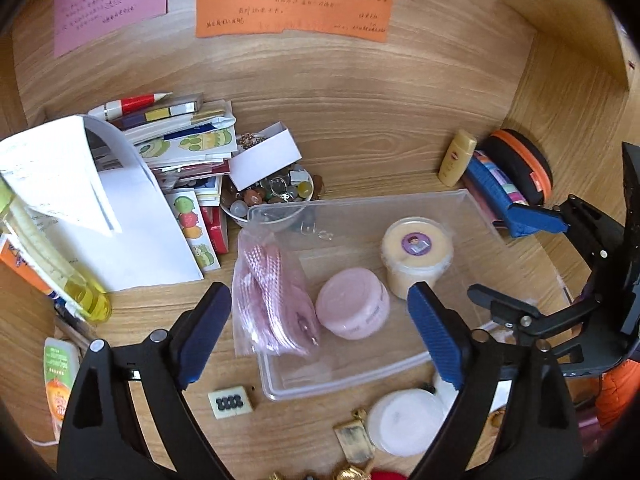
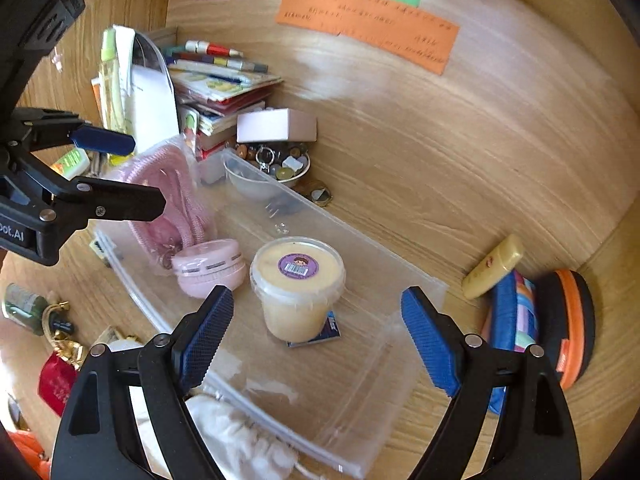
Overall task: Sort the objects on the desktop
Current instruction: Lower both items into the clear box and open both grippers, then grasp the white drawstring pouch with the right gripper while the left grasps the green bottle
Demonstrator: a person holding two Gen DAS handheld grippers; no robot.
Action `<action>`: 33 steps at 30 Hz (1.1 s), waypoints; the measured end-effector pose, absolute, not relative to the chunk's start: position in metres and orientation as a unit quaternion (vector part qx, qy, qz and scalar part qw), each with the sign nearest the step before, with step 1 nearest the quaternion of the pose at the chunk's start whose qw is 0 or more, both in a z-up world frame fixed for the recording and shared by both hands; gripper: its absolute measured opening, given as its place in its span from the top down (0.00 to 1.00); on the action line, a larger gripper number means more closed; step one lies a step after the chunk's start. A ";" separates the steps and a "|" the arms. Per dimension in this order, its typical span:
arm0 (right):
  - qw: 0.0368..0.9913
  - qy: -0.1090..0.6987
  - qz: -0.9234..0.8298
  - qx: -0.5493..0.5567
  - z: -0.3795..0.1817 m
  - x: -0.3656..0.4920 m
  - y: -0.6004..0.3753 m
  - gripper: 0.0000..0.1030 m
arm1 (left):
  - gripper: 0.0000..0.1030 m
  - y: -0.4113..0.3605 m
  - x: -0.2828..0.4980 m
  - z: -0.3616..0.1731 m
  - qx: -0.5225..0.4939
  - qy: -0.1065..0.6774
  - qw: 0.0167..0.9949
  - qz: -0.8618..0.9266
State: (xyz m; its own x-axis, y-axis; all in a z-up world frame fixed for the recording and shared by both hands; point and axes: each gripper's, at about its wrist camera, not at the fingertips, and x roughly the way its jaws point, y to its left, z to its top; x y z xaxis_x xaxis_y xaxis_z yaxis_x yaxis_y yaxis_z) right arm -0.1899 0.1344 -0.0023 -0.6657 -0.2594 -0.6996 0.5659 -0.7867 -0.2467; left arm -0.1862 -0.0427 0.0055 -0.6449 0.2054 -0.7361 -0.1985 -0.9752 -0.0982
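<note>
Inside the clear plastic bin (image 1: 448,216) on the worktop (image 1: 360,128) you already have three things sorted: the pink jar (image 1: 353,303), the yellow lidded tub (image 1: 416,256) standing upright beside it, and the bagged pink cord (image 1: 276,300) slumped over the bin's left wall. Your left tongs (image 1: 320,336) are released, both blue pads spread wide with nothing between them, hovering over the bin's near edge. Your right tongs (image 2: 316,344) are equally released and empty, poised above the tub from the bin's right side.

What remains loose lies toward you, outside the bin's near wall: the white round puff (image 1: 404,424), the small domino tile (image 1: 231,401) and the gold tag (image 1: 354,440), all below the left tongs in the left wrist view. The puff sits nearest, just beside the inner face of the left tongs' right finger, so the left hand is probably the better placed to take it, drawing back and down rather than forward. The gold tag's long axis runs roughly toward you; what lies beneath it at the frame edge is too cut off to name.

On the far right, the yellow bottle (image 2: 494,266) leans by the orange-rimmed case (image 2: 568,328), nearer your right hand.
</note>
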 end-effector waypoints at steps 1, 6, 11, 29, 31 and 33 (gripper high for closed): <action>0.233 0.226 -0.885 0.333 0.000 -0.186 0.137 0.16 | 0.12 -0.043 -0.182 0.008 -0.404 -0.002 0.110 0.908; 0.225 0.223 -0.896 0.310 0.015 -0.159 0.147 0.11 | 0.08 -0.040 -0.160 0.016 -0.391 0.015 0.101 0.915; 0.222 0.210 -0.909 0.285 0.027 -0.131 0.158 0.09 | 0.08 -0.040 -0.139 0.016 -0.385 0.027 0.095 0.917; 0.233 0.153 -0.912 0.300 0.003 -0.091 0.192 0.08 | 0.07 -0.065 -0.074 -0.025 -0.408 0.027 0.050 0.911; 0.231 0.149 -0.912 0.303 0.000 -0.090 0.193 0.08 | 0.07 -0.072 -0.070 -0.034 -0.418 0.024 0.039 0.907; 0.230 0.147 -0.912 0.304 -0.003 -0.088 0.194 0.08 | 0.07 -0.078 -0.067 -0.044 -0.429 0.020 0.031 0.902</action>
State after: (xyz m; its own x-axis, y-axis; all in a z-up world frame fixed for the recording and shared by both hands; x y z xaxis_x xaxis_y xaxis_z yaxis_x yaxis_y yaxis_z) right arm -0.0883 0.1939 -0.0029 -0.7084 -0.3309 -0.6235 0.5103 -0.8503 -0.1285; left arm -0.0669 -0.0776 -0.0436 -0.6298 0.0390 -0.7758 -0.0740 -0.9972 0.0100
